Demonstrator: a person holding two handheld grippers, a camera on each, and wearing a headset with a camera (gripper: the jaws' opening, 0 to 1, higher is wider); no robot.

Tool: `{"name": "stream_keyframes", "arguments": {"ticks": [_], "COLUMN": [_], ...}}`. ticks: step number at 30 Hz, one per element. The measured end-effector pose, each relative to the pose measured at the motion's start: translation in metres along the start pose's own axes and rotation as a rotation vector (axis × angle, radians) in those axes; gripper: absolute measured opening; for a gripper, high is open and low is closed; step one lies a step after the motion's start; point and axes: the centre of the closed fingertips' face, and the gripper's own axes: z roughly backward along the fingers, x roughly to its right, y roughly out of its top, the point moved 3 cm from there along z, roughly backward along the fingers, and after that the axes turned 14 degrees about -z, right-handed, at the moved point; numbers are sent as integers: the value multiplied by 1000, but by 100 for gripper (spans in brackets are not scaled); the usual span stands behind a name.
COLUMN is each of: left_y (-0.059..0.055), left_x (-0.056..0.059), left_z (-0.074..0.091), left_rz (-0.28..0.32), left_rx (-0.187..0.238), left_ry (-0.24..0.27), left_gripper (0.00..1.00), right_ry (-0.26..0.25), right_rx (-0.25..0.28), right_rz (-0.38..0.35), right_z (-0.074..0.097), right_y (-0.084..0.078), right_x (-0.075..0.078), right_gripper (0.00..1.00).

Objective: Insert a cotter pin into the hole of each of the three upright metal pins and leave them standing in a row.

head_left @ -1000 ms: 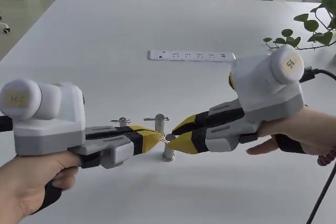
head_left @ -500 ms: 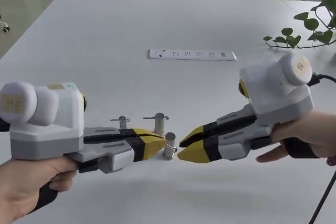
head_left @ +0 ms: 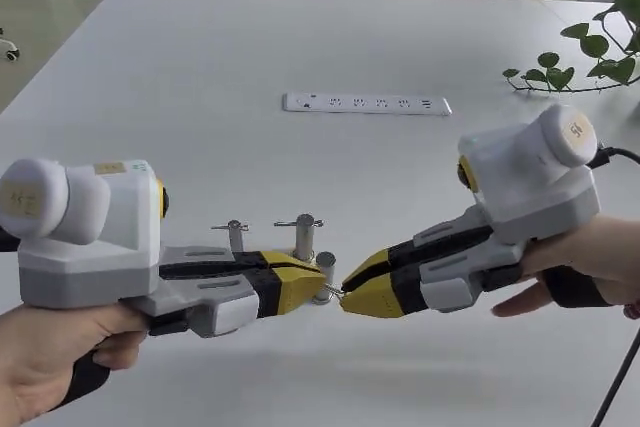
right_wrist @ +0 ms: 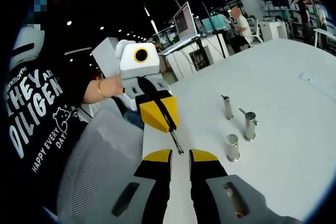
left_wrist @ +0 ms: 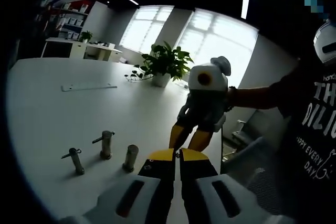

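Three upright metal pins stand in a row on the white table. The far pin [head_left: 236, 235] and the middle pin [head_left: 304, 237] each carry a cotter pin through the top. The near pin [head_left: 325, 275] [right_wrist: 232, 147] has a bare top. My left gripper [head_left: 318, 280] [right_wrist: 167, 124] is shut on a thin cotter pin [right_wrist: 176, 141], which sticks out towards my right gripper [head_left: 346, 293] [right_wrist: 180, 156]. The right jaws stand a little apart, with the cotter pin's free end between their tips. Both grippers meet just in front of the near pin.
A white power strip [head_left: 365, 105] lies further back on the table [head_left: 200, 67]. A potted plant [head_left: 590, 57] stands at the right edge. The person's dark shirt and an office chair are visible behind the grippers in both gripper views.
The right gripper drew back to the right half a second ago and has now closed in on the left jaws again. The left gripper has shifted slightly towards the near pin.
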Motion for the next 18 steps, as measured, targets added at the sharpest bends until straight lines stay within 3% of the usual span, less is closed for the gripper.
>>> {"name": "stream_keyframes", "arguments": {"ticks": [11,18], "left_y": [7,8], "left_x": [8,12], "left_z": [1,0], "left_rz": [5,5], "left_rx": [47,55], "left_ry": [-51,-72], "left_gripper": [0,0], "right_ry": [56,81], "right_rx": [-11,15], "right_rz": [-3,-23], "right_z": [-1,1], "right_y": [-3,2], "right_x": [-11,-14], "right_gripper": [3,1]}}
